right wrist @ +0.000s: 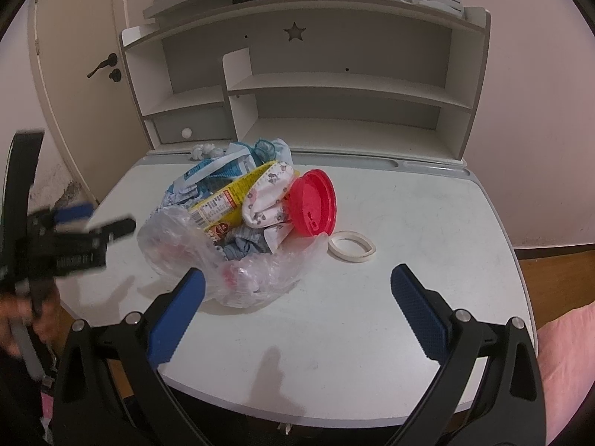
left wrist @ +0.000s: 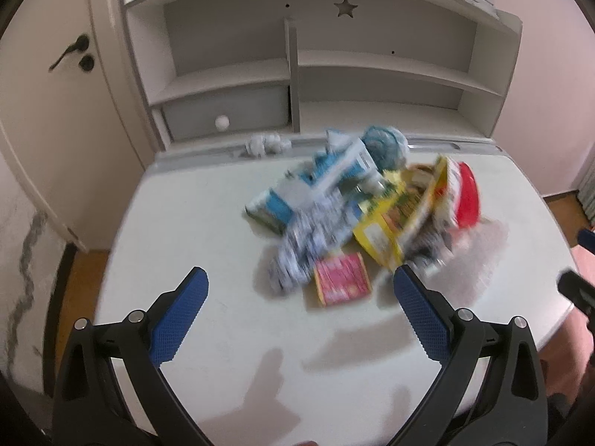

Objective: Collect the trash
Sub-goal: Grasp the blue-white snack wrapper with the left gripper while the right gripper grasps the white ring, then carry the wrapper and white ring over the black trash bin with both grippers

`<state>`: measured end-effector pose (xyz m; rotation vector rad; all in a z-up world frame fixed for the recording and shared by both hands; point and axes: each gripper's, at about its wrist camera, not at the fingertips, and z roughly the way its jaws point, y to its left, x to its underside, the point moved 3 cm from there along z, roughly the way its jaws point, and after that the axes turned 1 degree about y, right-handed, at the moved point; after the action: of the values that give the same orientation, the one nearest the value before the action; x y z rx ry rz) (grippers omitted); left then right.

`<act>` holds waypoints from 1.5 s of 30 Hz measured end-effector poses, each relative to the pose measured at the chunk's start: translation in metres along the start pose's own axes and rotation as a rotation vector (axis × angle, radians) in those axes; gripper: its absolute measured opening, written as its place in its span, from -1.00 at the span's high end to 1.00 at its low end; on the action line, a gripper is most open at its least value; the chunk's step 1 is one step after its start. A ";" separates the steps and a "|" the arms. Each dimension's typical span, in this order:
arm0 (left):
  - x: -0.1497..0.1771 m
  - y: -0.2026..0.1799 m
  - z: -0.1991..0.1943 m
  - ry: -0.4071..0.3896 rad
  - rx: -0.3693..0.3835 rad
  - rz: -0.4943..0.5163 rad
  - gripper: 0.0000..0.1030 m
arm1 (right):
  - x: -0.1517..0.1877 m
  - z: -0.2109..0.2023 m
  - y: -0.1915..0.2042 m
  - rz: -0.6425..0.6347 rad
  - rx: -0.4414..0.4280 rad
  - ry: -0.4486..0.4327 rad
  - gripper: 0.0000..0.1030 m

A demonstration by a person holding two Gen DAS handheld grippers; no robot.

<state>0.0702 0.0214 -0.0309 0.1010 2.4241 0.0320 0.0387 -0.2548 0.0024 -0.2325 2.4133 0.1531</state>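
While print shows on several wrappers, none reads: left wrist view is motion-blurred, and in right wrist view the yellow packet (right wrist: 227, 200) has a barcode and small text too fine to make out.

Trash pile sits mid-frame on the white desk (right wrist: 409, 260), centre-left in right wrist view. Contents there: yellow packet, blue/white carton (right wrist: 219, 171), patterned white cloth or paper wad (right wrist: 266, 200), red round lid (right wrist: 312, 202) leaning on its edge against the pile's right side. Clear plastic bag (right wrist: 178, 245) lies crumpled along the pile's lower edge, partly under it; cannot tell if items are inside it or just on it. White ring (right wrist: 351, 247) lies flat on the desk just right of the pile, apart from the lid.

Left wrist view adds a pink packet (left wrist: 342, 278) flat on the desk at the pile's lower edge, and a small white wad (left wrist: 266, 145) at the desk's back edge, upper centre.

Left gripper (left wrist: 300, 284): jaws wide, nothing btwn them, above desk short of the pile. It also shows blurred at left edge of right wrist view, a hand on it.
Right gripper (right wrist: 297, 282): jaws wide, empty; left pad overlaps the bag in frame, contact cannot be told.

Room: white hutch (right wrist: 334, 85) w/ shelves, star cutout and a small drawer w/ round knob, at frame top. Cream door (right wrist: 74, 55) w/ dark handle upper left. Wood floor lower right.
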 end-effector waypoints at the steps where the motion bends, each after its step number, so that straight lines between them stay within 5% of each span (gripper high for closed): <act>1: -0.008 0.001 0.005 -0.003 -0.003 0.011 -0.88 | -0.001 0.003 -0.002 0.004 0.002 0.003 -0.88; 7: -0.064 -0.001 0.075 0.067 0.017 0.098 -0.88 | -0.004 0.027 -0.016 0.025 0.013 0.046 -0.88; 14: -0.081 -0.021 0.131 0.141 0.049 0.184 -0.85 | -0.009 0.054 -0.037 0.033 0.041 0.094 -0.88; 15: -0.082 -0.023 0.135 0.141 0.056 0.194 -0.61 | -0.010 0.058 -0.040 0.036 0.043 0.099 -0.88; 16: -0.082 -0.025 0.137 0.144 0.068 0.195 -0.03 | -0.010 0.063 -0.045 0.041 0.046 0.106 -0.88; 17: -0.083 -0.025 0.137 0.152 0.127 0.181 0.32 | -0.011 0.070 -0.051 0.053 0.047 0.115 -0.88; 19: -0.088 -0.021 0.131 0.138 0.163 0.151 0.47 | -0.011 0.081 -0.060 0.075 0.044 0.137 -0.88; 28: -0.110 -0.006 0.063 -0.026 0.175 0.119 0.50 | -0.008 0.137 -0.081 0.004 0.067 0.247 -0.75; 34: -0.112 -0.004 0.036 -0.061 0.185 0.108 0.50 | -0.010 0.162 -0.066 -0.090 0.048 0.275 -0.63; 37: -0.107 -0.011 0.024 -0.071 0.196 0.112 0.50 | -0.014 0.163 -0.060 -0.088 0.010 0.255 -0.17; 38: -0.108 -0.011 0.021 -0.074 0.197 0.115 0.50 | -0.014 0.162 -0.058 -0.092 0.016 0.241 0.06; 43: -0.104 -0.023 0.028 -0.027 0.131 0.197 0.50 | -0.011 0.141 -0.074 -0.029 0.024 0.231 0.08; 45: -0.097 -0.021 0.049 0.073 0.083 0.263 0.50 | -0.010 0.131 -0.081 -0.011 0.016 0.226 0.08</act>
<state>0.1745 -0.0081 -0.0055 0.4632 2.4690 0.0547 0.1465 -0.3101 -0.0937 -0.2678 2.6361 0.1080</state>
